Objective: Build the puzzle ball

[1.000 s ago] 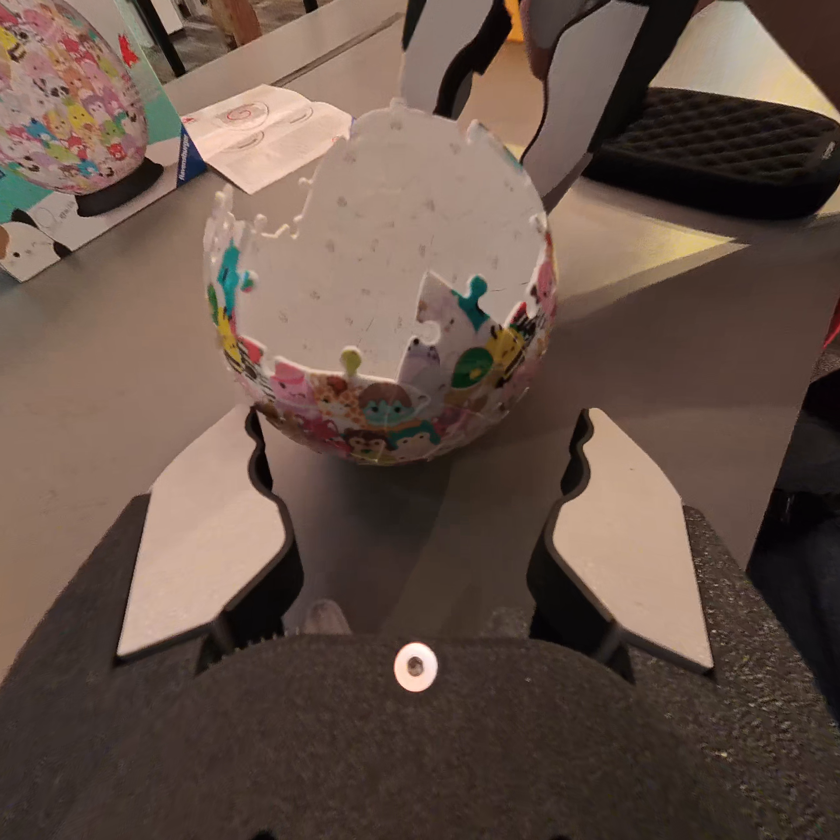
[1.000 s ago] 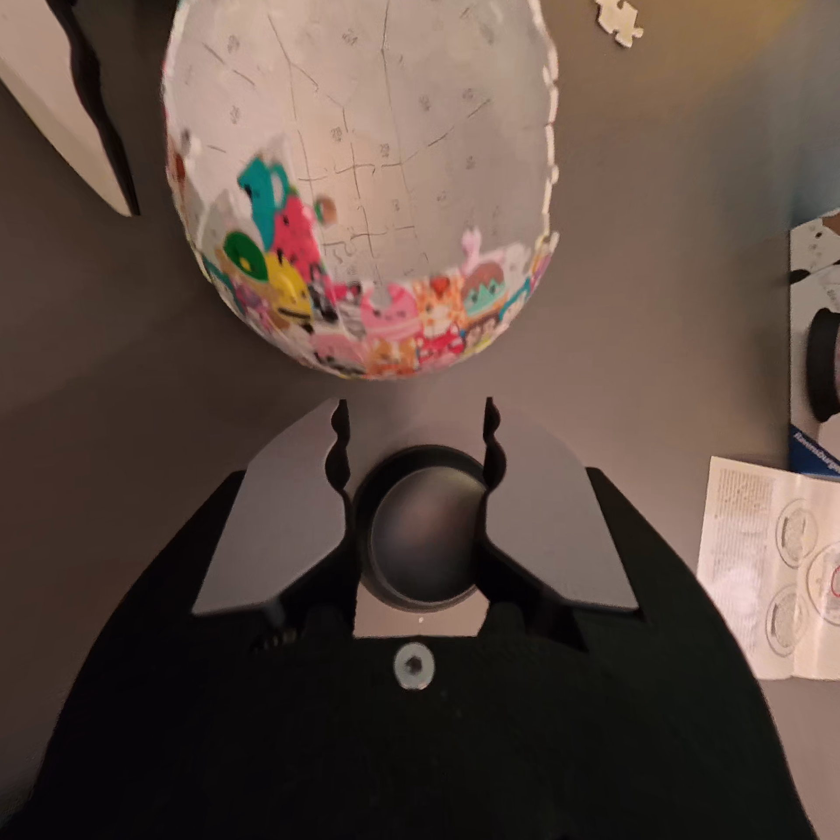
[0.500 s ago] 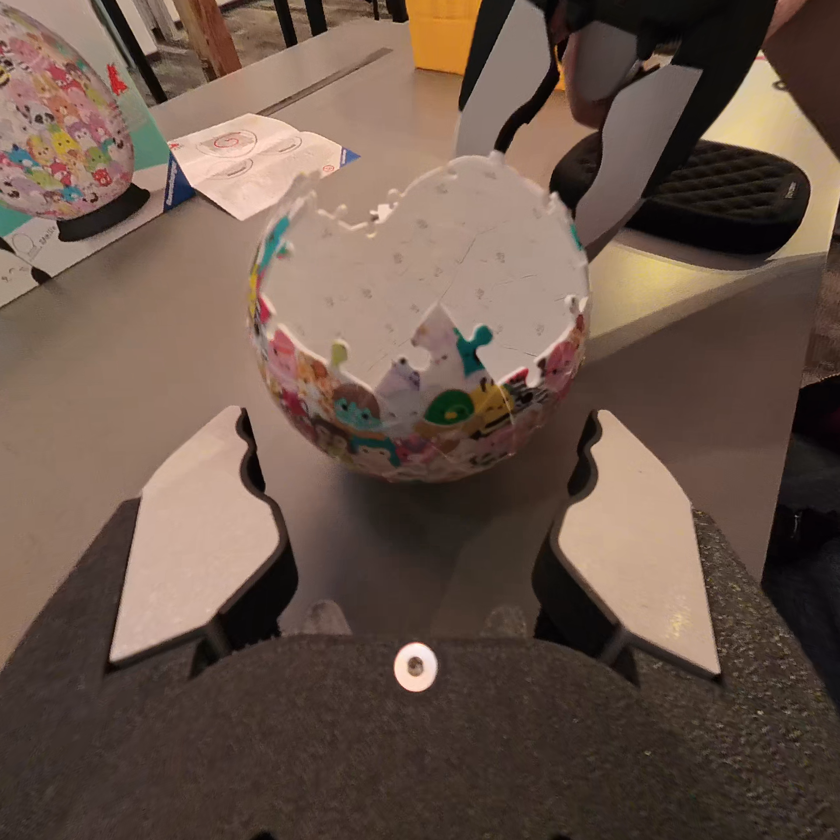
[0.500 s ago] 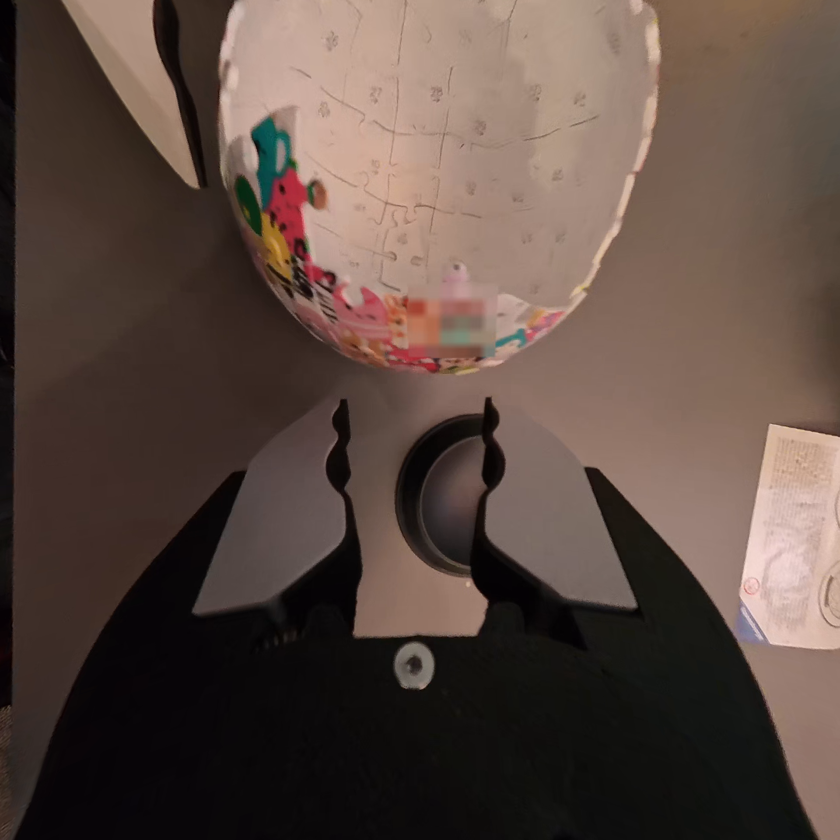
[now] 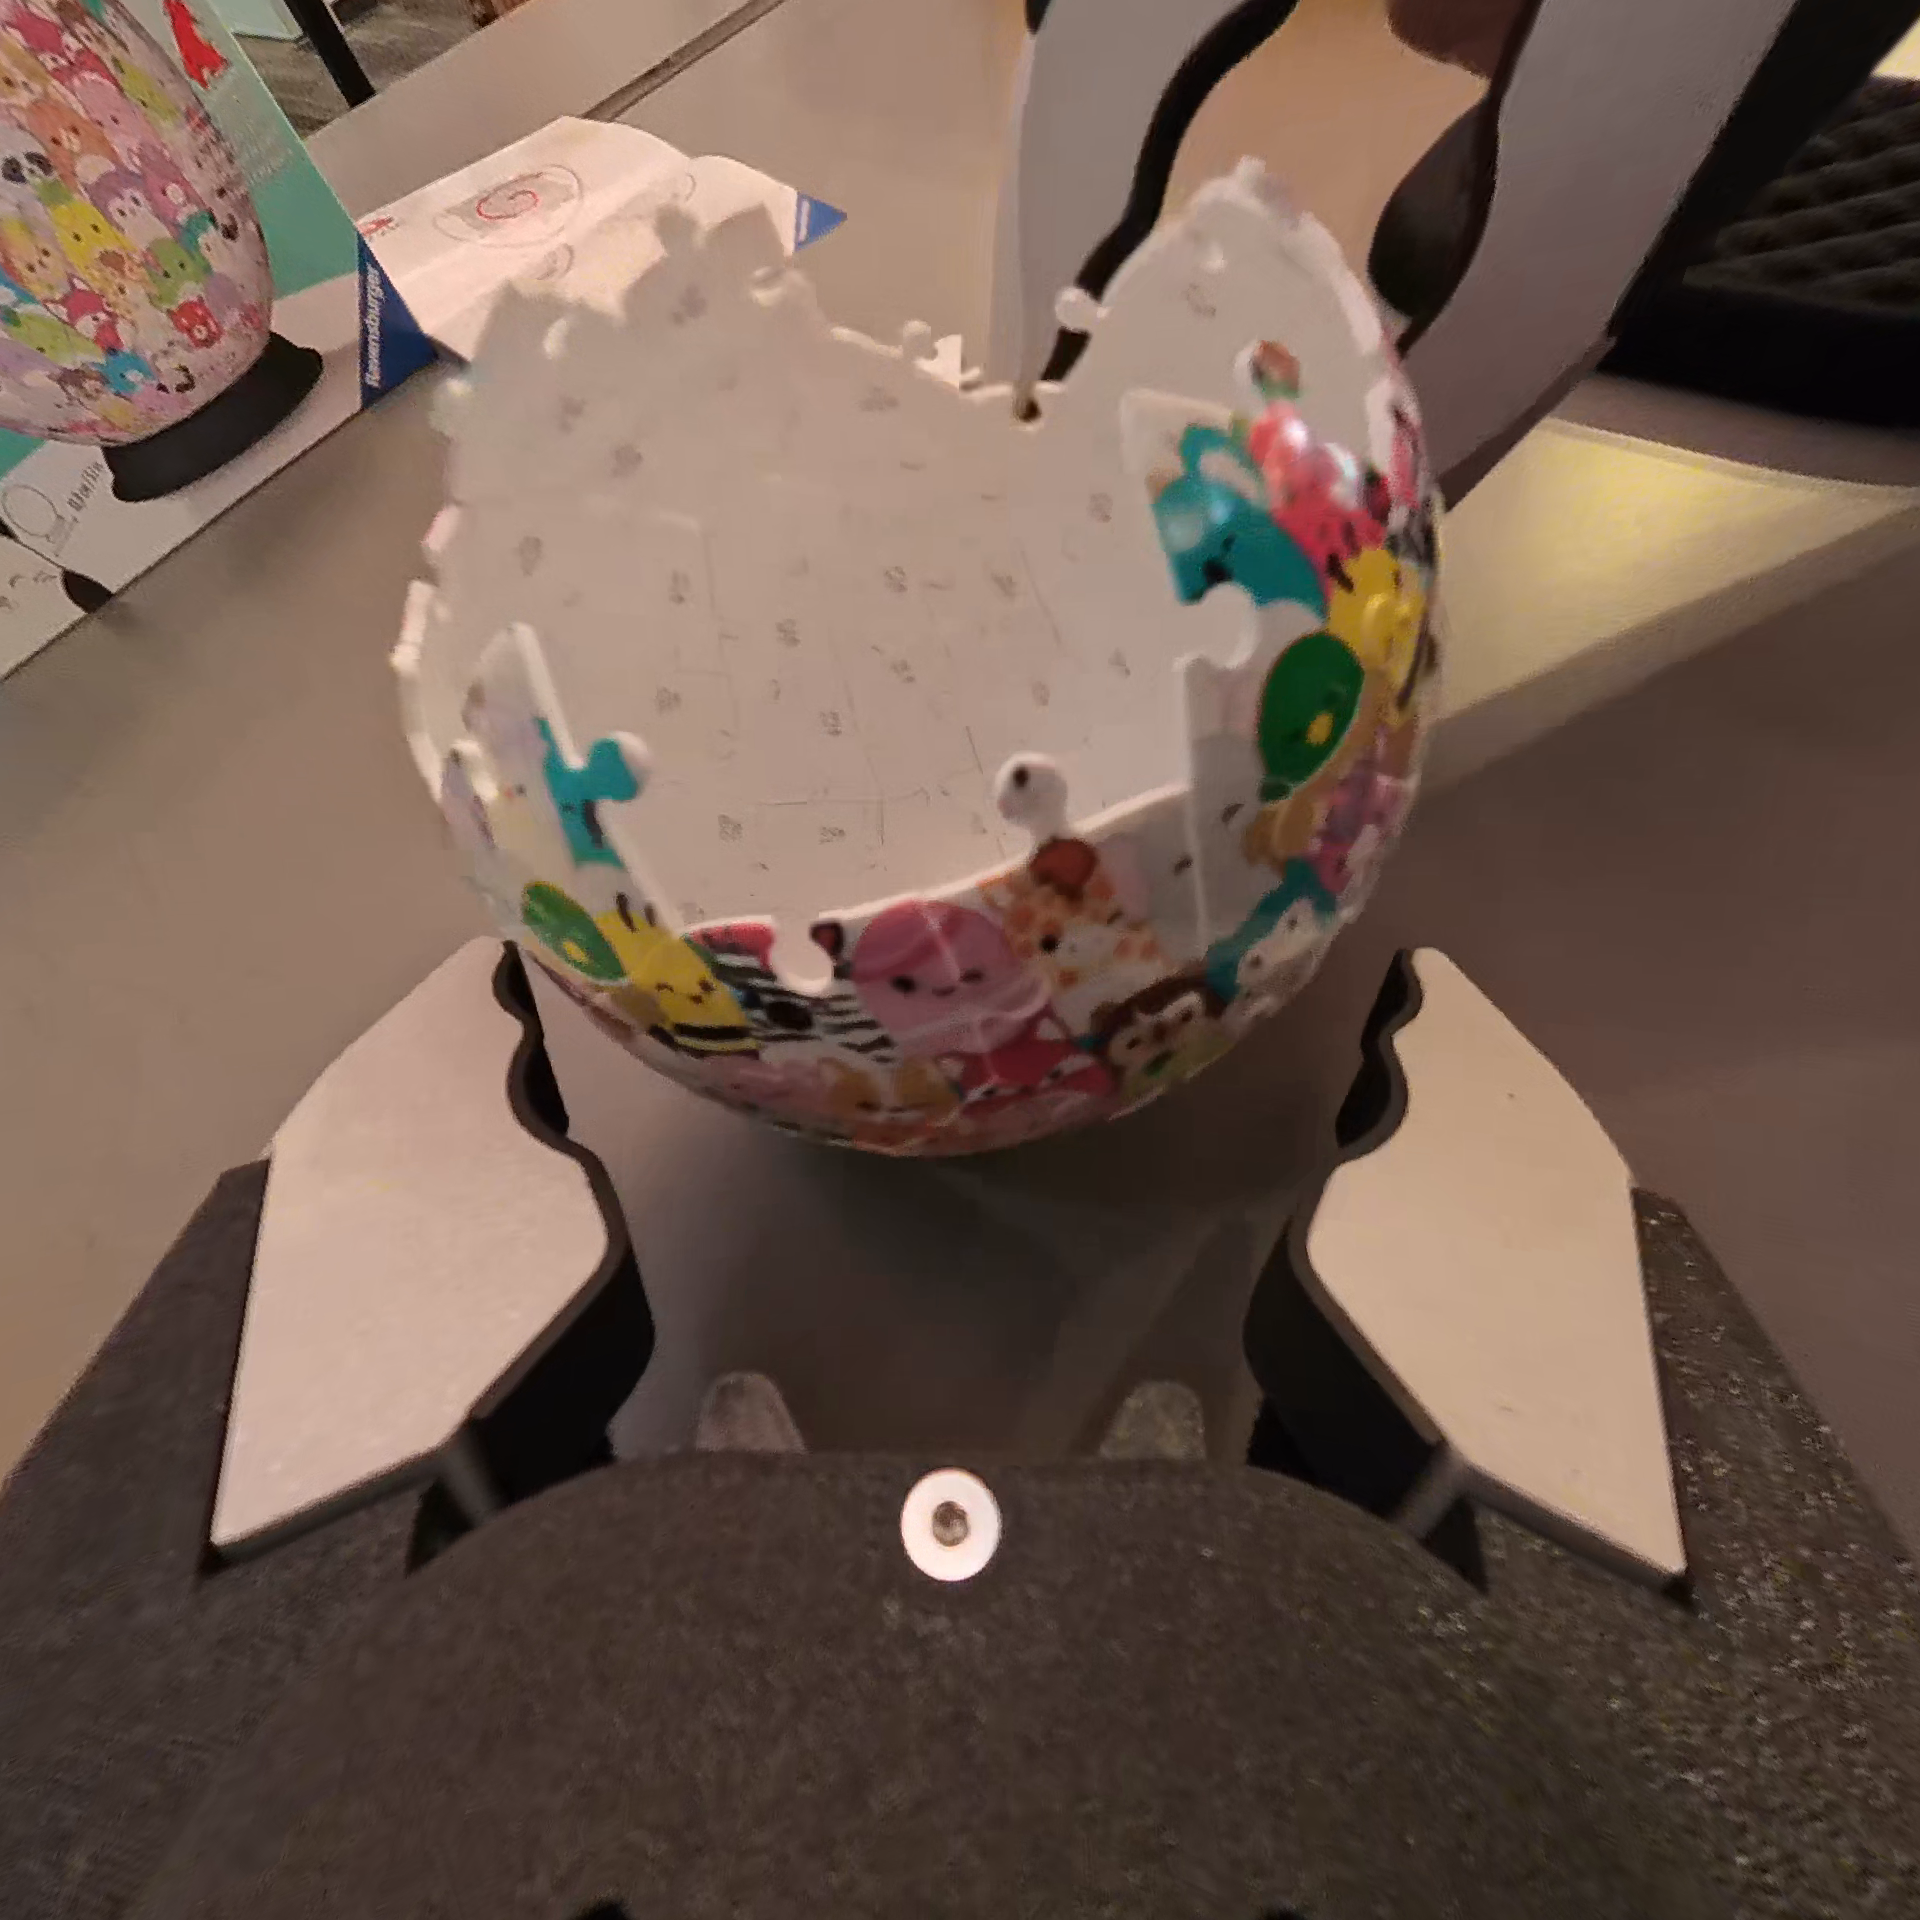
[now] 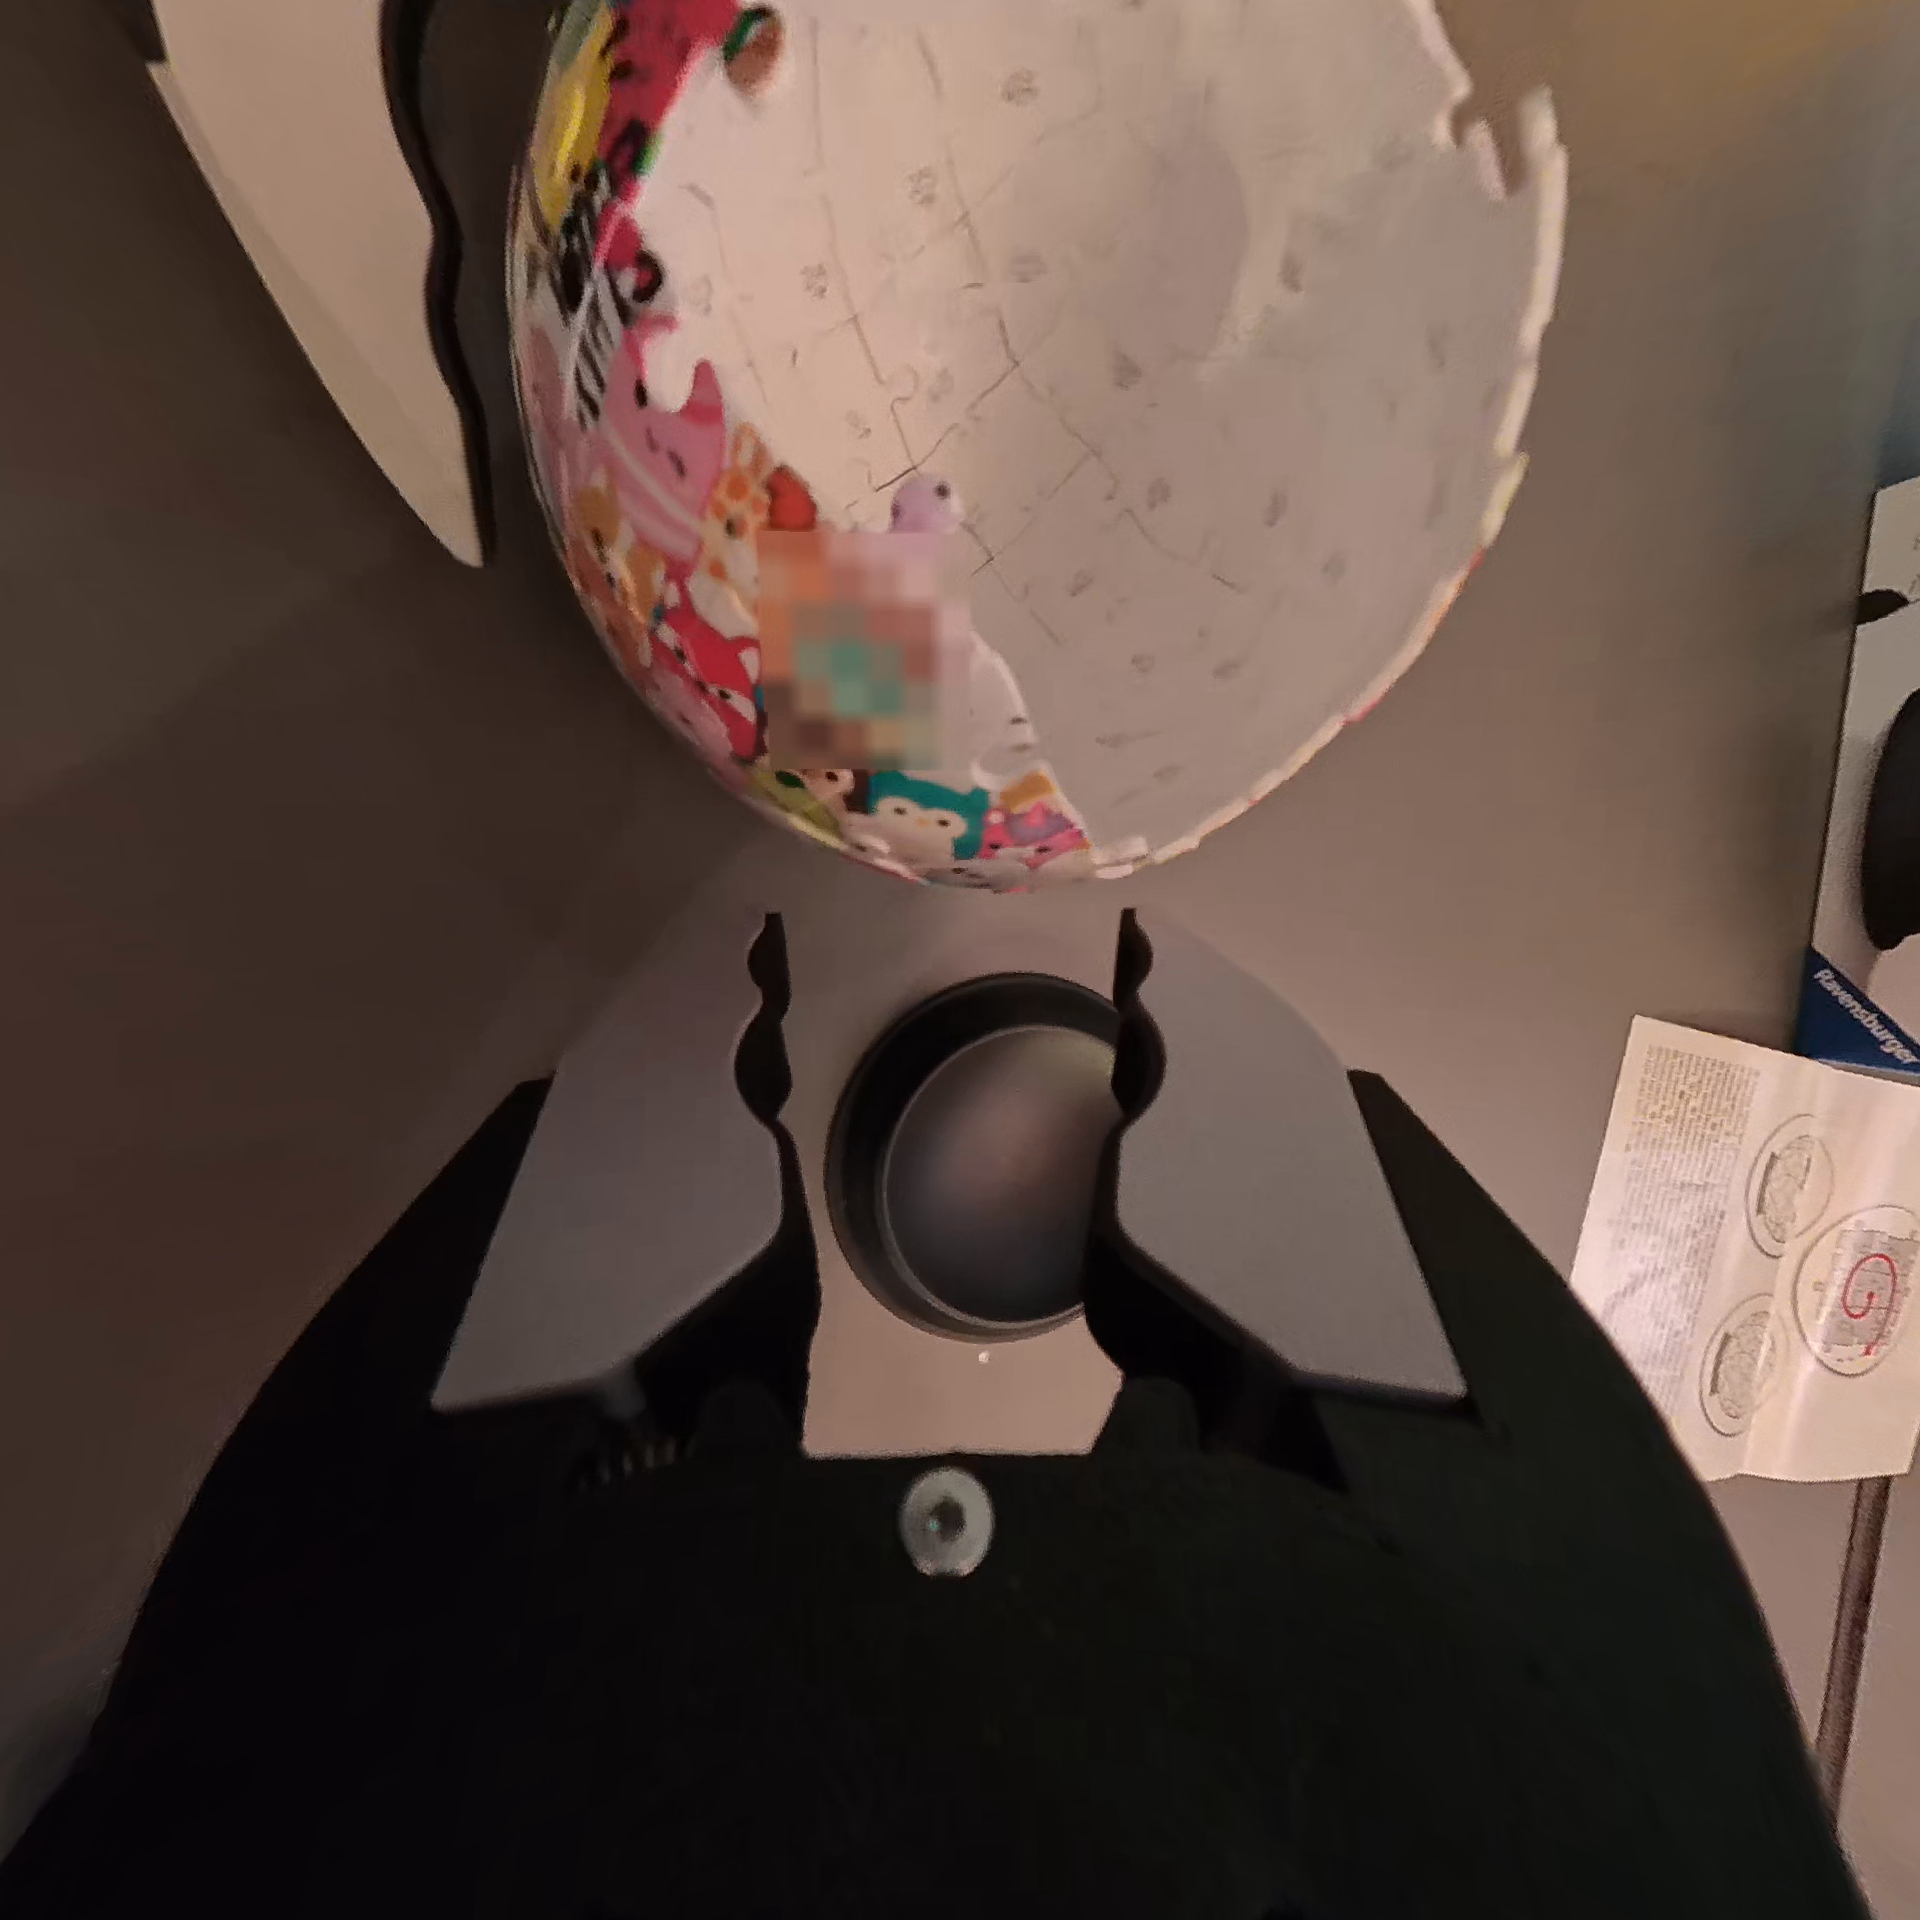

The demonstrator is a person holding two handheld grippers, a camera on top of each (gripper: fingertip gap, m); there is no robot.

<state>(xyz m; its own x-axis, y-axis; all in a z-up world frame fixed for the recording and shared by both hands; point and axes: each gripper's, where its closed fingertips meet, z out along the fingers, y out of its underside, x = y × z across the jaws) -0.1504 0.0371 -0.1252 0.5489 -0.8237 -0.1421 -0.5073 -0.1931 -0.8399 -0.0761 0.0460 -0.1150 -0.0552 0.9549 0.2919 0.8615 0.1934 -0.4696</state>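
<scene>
The half-built puzzle ball (image 5: 831,644) is an open shell, white inside and covered with colourful cartoon animals outside. It rests on the grey table (image 5: 208,883) with its jagged rim up. My left gripper (image 5: 951,966) is open, its fingertips on either side of the ball's lower front, apart from it. My right gripper (image 6: 948,925) is open and empty above the table, just short of the ball (image 6: 1143,364). The black round stand (image 6: 987,1174) lies on the table under its fingers. Its fingers (image 5: 1039,156) show behind the ball's far rim.
The puzzle box (image 5: 125,260) stands at the back left, with a folded instruction sheet (image 5: 582,197) beside it. A black padded mat (image 5: 1808,260) lies at the back right. In the right wrist view the sheet (image 6: 1756,1247) and box (image 6: 1881,727) lie to the right.
The ball has turned on the table, so its coloured pieces face differently. Both grippers are closer to it. The stand has shifted under the right gripper's fingers.
</scene>
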